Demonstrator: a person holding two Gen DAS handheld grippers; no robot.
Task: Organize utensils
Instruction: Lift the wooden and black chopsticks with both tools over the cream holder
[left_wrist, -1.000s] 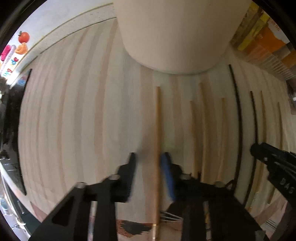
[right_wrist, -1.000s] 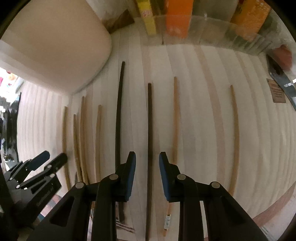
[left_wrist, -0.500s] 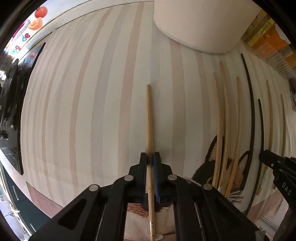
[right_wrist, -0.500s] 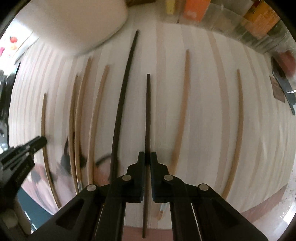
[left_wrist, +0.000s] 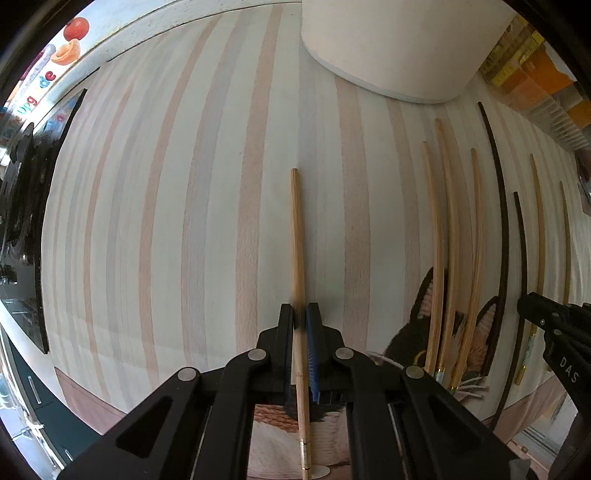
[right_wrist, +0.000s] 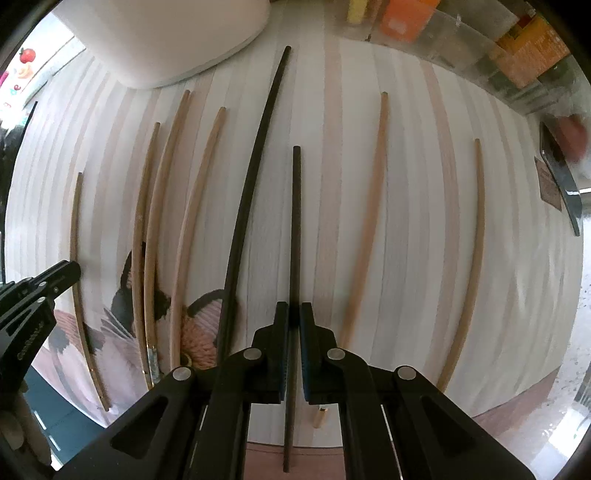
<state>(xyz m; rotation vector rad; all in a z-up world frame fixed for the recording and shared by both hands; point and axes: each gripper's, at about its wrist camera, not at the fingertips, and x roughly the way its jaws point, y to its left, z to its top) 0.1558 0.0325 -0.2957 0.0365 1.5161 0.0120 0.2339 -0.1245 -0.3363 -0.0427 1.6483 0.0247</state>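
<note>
My left gripper is shut on a light wooden chopstick and holds it above the striped mat. My right gripper is shut on a dark chopstick, also raised. Several light chopsticks and one long dark chopstick lie in a row on the mat. Two more light chopsticks lie to the right. The cream utensil holder stands at the back. The right gripper shows at the left wrist view's right edge, and the left gripper at the right wrist view's left edge.
Orange and yellow boxes line the back right edge. A dark flat object lies at the far right. A cat picture on the mat lies under the chopstick ends. A dark edge borders the mat on the left.
Both grippers closed from open, the left on the light chopstick and the right on the dark one. Both have lifted their chopsticks and drawn back from the holder.
</note>
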